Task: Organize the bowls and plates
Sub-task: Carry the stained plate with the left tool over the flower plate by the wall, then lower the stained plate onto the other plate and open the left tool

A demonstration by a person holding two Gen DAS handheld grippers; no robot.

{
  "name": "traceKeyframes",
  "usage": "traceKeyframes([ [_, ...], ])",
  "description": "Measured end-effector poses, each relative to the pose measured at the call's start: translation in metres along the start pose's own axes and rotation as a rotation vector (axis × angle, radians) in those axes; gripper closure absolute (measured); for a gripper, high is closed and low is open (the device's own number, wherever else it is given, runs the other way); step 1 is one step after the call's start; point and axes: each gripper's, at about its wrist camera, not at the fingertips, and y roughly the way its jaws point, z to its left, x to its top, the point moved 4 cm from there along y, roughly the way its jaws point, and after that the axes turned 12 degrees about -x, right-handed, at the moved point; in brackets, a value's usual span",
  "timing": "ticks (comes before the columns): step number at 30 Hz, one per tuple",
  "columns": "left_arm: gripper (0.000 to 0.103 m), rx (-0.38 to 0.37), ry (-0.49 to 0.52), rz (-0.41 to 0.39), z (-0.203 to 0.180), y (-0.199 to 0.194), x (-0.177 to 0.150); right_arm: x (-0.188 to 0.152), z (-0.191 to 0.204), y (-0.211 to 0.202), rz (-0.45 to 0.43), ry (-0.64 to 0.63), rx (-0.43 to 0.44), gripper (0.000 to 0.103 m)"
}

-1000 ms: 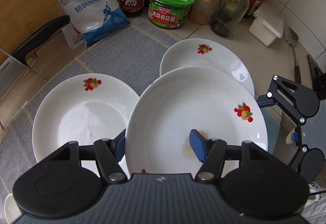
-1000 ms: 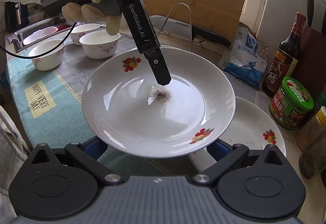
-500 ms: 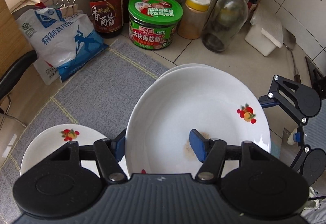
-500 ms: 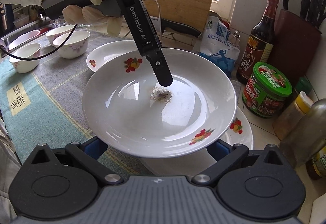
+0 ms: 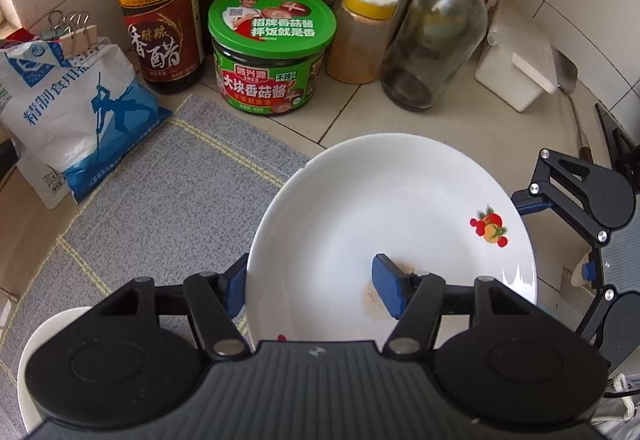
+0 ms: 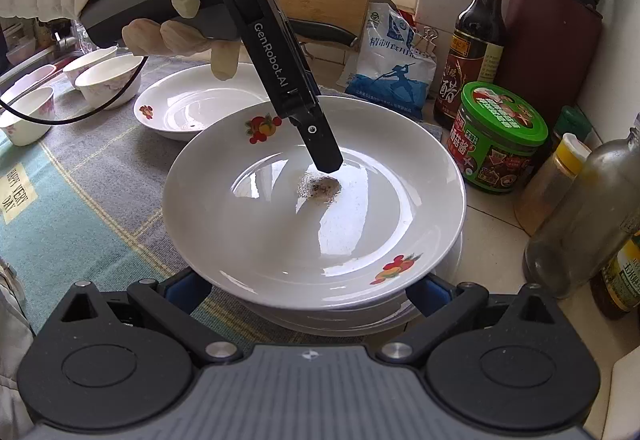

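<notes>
A plate (image 6: 280, 224) is being held by the left gripper (image 5: 310, 288) over a second plate (image 6: 360, 316). The right gripper's (image 6: 300, 292) state cannot be told. At ten o'clock, another plate (image 6: 180, 108) and the bowls (image 6: 108, 84) are waiting.

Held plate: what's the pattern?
Plain white plate with small red-and-orange fruit motifs on the rim; clearest in the right wrist view.

Jars (image 5: 272, 52) crowding behind, mat (image 5: 168, 192) free

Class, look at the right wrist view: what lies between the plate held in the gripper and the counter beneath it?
Another white plate lies directly beneath the held plate; only its rim shows, in the right wrist view. Whether the two touch cannot be told.
</notes>
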Motion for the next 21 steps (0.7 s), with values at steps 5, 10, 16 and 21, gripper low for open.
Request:
traceKeyframes([
  [5,0.041,0.018,0.025,-0.001,-0.003,0.004,0.002,-0.002,-0.004,0.002,0.012,0.015,0.005,0.0],
  [10,0.04,0.042,0.046,0.0,-0.004,0.008,0.002,-0.003,-0.005,0.001,0.01,0.017,0.011,0.0],
  [16,0.04,0.06,0.041,0.002,0.001,0.01,0.001,-0.002,0.0,0.005,0.019,0.01,0.013,0.0],
  [21,0.04,0.062,0.023,0.006,0.004,0.012,0.0,-0.004,-0.004,0.007,0.019,0.028,0.032,0.0],
])
